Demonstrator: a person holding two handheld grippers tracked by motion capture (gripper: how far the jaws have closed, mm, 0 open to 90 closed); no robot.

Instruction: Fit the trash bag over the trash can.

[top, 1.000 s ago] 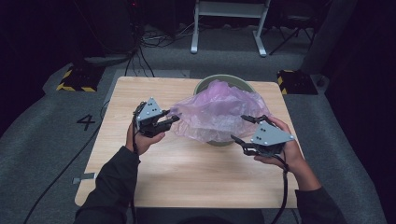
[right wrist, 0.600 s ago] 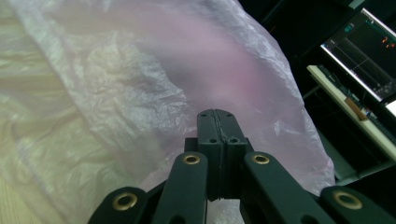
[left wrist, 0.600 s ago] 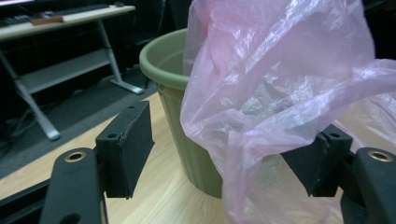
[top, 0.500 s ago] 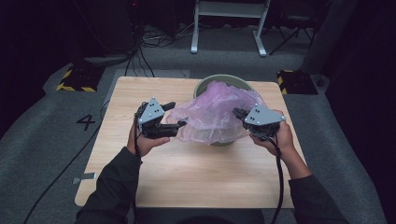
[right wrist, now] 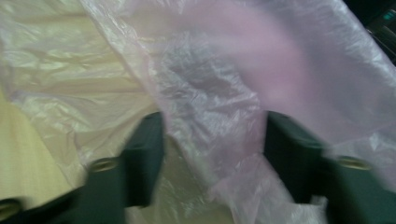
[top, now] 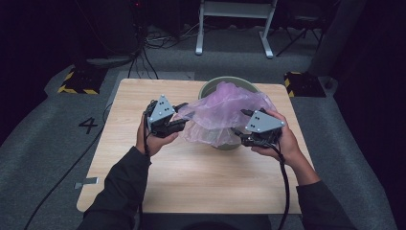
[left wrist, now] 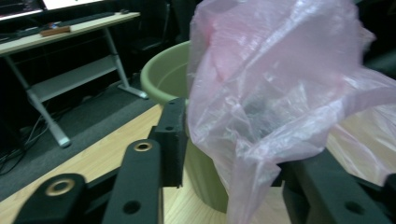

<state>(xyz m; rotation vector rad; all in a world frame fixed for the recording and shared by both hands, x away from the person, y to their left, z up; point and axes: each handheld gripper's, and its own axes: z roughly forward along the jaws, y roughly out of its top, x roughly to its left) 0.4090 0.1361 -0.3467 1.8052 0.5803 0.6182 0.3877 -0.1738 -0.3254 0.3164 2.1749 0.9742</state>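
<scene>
A thin pink plastic bag is draped over a green bucket that stands on a wooden table, at the far middle of the tabletop. The bag is spread sideways across the bucket's mouth, so its long axis runs from the left of the bucket to its right, and its loose film hangs down over the near wall of the bucket toward the person. One pulled-out corner points to the left of the bucket, where it is met by the left gripper.

The left gripper is held just to the left of the bucket, with its jaws aimed toward the bucket. In the left gripper view the jaws are seen standing apart, having just been closing, with a fold of the bag hanging between them and lying against the right-hand jaw; a pinch is not shown. The bucket's rim is seen behind the bag there.

The right gripper is held at the near right of the bucket, aimed leftward into the film. Its view is blurred, but the jaws appear to be parted, having just been opening, with a strand of the bag loose between them.
</scene>
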